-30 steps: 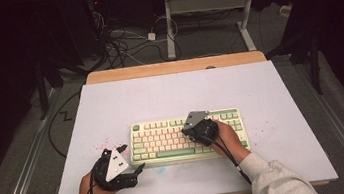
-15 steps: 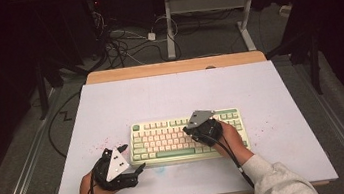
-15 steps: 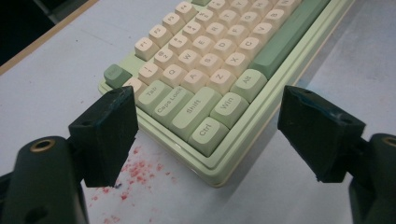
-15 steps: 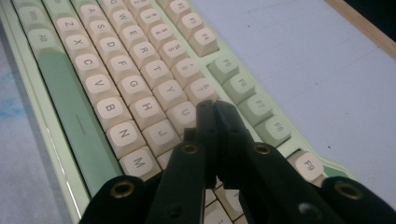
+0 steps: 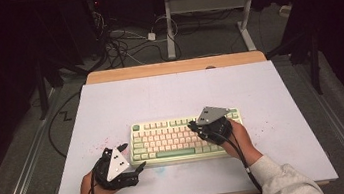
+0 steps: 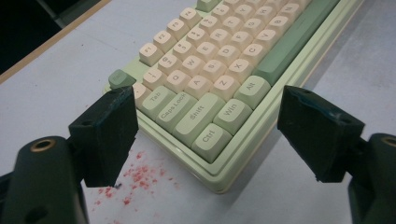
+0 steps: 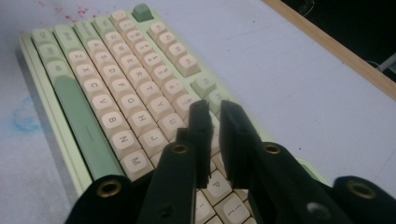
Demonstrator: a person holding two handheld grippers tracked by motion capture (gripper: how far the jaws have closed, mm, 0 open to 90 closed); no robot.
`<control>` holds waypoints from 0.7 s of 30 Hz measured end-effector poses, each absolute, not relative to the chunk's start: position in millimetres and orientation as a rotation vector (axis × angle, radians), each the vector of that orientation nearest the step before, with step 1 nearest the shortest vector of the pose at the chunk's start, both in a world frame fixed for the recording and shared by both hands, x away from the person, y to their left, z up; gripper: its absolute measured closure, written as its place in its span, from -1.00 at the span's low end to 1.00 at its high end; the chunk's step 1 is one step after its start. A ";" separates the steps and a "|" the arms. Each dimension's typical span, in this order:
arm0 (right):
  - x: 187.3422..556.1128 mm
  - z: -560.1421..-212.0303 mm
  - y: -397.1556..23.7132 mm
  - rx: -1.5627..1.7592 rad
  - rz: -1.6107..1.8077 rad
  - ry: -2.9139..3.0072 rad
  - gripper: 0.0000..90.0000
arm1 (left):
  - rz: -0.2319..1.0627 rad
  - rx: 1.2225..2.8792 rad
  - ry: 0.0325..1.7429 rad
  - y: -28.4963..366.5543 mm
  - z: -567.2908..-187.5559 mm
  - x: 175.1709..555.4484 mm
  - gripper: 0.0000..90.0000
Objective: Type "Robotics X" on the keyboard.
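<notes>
In the high view the keyboard (image 5: 185,138) lies flat on the desk (image 5: 169,94), just below the centre of the frame, its long side running left to right. The left gripper (image 5: 135,157) sits at the lower left of the picture, just off the keyboard's left end, held by a hand whose grey sleeve enters from the bottom edge. The right gripper (image 5: 193,124) hangs over the right half of the keyboard, a little right of centre, its grey plate facing up and a cable trailing down along the forearm.

In the left gripper view the left gripper (image 6: 205,126) has its fingers (image 6: 109,130) spread wide, one in the lower left and one in the lower right of the frame. Between them shows the keyboard's near corner with the Ctrl, Win and Shift keys; neither finger touches it. Red specks (image 6: 140,175) dot the desk at the bottom, just beside that corner.

In the right gripper view the right gripper (image 7: 214,112) reaches up from the bottom centre over the keys near U and J. Its fingers (image 7: 201,130) stand almost together with a narrow gap, have just been opening, and hold nothing between them. A blue smudge (image 7: 23,119) marks the desk at the left edge.
</notes>
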State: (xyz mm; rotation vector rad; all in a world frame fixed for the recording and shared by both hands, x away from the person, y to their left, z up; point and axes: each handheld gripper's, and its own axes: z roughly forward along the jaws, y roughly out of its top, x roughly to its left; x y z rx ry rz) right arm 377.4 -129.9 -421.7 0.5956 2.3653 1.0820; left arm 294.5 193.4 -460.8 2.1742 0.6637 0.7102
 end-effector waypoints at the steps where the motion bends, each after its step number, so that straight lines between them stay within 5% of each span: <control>1: 376.4 -420.7 -130.3 0.592 1.084 2.361 0.76 | 0.706 2.176 0.664 193.3 -461.1 294.8 -0.56; 6: 369.9 -417.6 -134.2 0.570 1.098 2.351 0.57 | 0.715 2.182 0.656 192.9 -460.6 294.5 -0.56; 16: 360.5 -417.2 -147.1 0.557 1.127 2.286 -0.19 | 0.709 2.185 0.660 192.8 -460.7 294.3 -0.56; 21: 357.3 -415.8 -153.1 0.560 1.147 2.260 -0.35 | 0.714 2.187 0.655 192.1 -461.2 294.2 -0.57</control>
